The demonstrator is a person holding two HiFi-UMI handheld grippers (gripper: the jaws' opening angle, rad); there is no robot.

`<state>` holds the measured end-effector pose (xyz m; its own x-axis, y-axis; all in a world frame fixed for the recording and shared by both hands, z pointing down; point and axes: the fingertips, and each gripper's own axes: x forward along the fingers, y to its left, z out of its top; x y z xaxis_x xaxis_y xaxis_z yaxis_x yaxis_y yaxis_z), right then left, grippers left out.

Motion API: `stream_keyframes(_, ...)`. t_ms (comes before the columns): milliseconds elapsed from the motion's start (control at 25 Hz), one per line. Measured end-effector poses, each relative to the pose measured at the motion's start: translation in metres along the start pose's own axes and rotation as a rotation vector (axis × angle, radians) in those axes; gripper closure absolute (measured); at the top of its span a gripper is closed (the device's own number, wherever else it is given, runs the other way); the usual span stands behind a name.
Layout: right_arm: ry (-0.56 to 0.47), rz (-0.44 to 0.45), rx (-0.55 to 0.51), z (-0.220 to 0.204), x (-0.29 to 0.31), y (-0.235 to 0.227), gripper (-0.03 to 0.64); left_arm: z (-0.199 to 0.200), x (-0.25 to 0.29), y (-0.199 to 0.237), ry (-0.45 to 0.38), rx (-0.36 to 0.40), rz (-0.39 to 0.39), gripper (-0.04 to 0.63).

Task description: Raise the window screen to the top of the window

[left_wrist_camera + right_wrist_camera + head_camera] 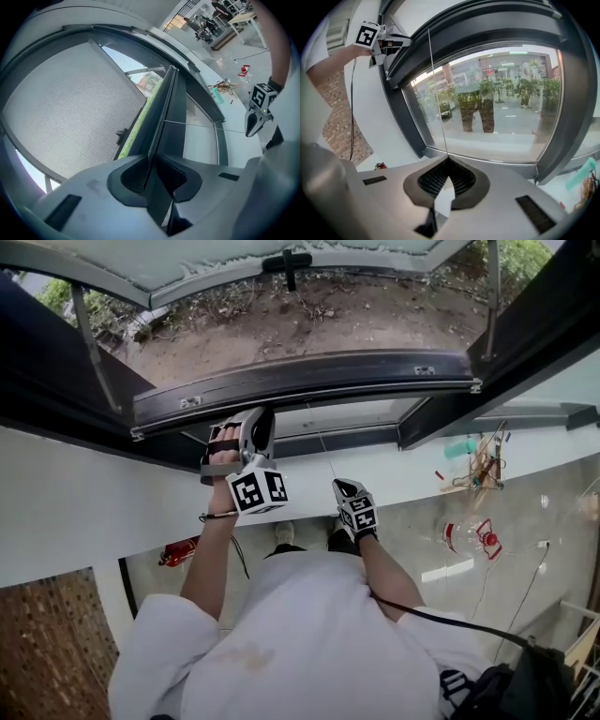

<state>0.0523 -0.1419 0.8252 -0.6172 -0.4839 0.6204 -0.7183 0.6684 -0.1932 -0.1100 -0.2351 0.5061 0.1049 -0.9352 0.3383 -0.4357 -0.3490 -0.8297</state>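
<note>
Window screen bar (309, 379): dark and long, stretched across the window opening between the two dark side frames, directly above the lower glass pane (361, 416) in the head view. Clamped left of its middle by the left gripper (262, 418), fingers (133, 177) shut narrow on the bar's thin edge. Seen in the left gripper view running straight away from the jaws. Left hand (223, 457) wrapped round the gripper's handle, arm reaching up, marker cube (258, 491) turned toward the head camera. Grey mesh (70, 103) filling the left gripper view to the left of the bar, with a small dark handle (122, 136) showing against it.

Right gripper (341, 486) lower and to the right, apart from the left one, in front of the white ledge (94, 493) under the window. Jaws brought together at their tips on a thin cord (437, 93). Cord taut, leading from the jaw tips up past the pane to the bar; faint in the head view.

Beyond the bar, an open sash (187, 263) swung outward over bare ground (309, 320). At the right end of the ledge, a clutter of sticks (483, 465) beside a teal object (459, 448). On the floor far below, a red object (178, 551) and a clear bottle (466, 537).
</note>
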Motion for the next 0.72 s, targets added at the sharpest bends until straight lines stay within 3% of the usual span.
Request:
stream_keyframes(440,0.045,0.002,-0.017,-0.007,-0.005,0.0,0.615,0.0,0.0,-0.003,-0.035,-0.051,0.026,0.554)
stream_keyframes(560,0.034,0.013,-0.002,-0.005,-0.005,-0.002,0.615,0.003,-0.001,0.0,-0.083,-0.119,0.022,0.552)
stream_keyframes(720,0.032,0.039,-0.016,-0.002,-0.001,0.007,0.615,0.006,-0.008,0.007,-0.116,-0.269,0.002,0.552)
